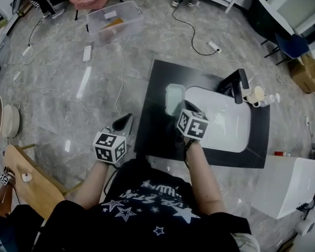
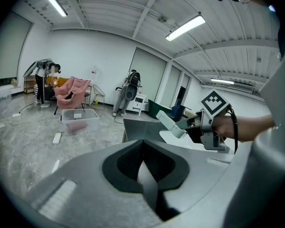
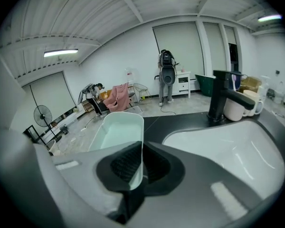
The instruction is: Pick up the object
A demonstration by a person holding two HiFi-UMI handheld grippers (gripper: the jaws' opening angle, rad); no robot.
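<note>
- pale-green plastic tray (image 3: 115,129) is the task's thing, and my right tongs (image 3: 138,169) are closed down on its thin wall, with the rim pinched between the pads.
- from those tongs the tray runs straight ahead and a little to the left. its long axis points away from me, toward the far edge of the black surface (image 1: 156,117), and i hold it at the near end.
- in the head view the tray (image 1: 173,96) sits just left of the white sink (image 1: 228,122), over the black surface. in the left gripper view it (image 2: 171,124) looks tilted and clear of the surface, though i judge that rather than see the gap.
- my right arm is the one on the tray. my left tongs (image 1: 124,123) hang off the near left side of the surface, well apart from it.
- the left tongs (image 2: 145,171) are closed with nothing between them.
- any further lift turns on that one-ended hold: i judge the far end will want to droop, so the wrist must carry the tray level.
- count: one tray, one sink, one black faucet (image 3: 222,99), two tongs, and what i take for two pale mugs (image 3: 238,108) beside the faucet.
</note>
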